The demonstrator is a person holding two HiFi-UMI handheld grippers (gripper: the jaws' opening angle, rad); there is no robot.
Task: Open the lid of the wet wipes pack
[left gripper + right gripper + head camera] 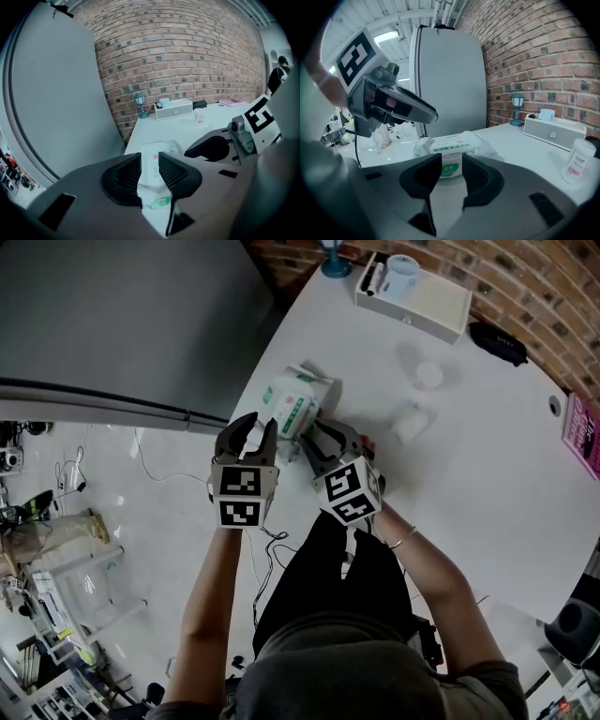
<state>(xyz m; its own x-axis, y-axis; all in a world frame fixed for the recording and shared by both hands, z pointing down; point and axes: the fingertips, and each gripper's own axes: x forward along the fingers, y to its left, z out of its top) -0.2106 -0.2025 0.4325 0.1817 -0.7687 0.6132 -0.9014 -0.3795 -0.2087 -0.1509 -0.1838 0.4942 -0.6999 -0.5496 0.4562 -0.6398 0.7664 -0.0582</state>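
Indoors, white table [487, 474] against brick wall [553, 292]

In the head view, the near end of the wet wipes pack [298, 401] is covered by the left tongs [259, 424]; its lid, perhaps underneath, cannot be made out. A pink item [583, 435] is cut off at right.

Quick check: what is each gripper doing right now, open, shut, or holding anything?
Left gripper: open, over the end of the wet wipes pack, not gripping it.
Right gripper: open, empty, pack just ahead of its tips.
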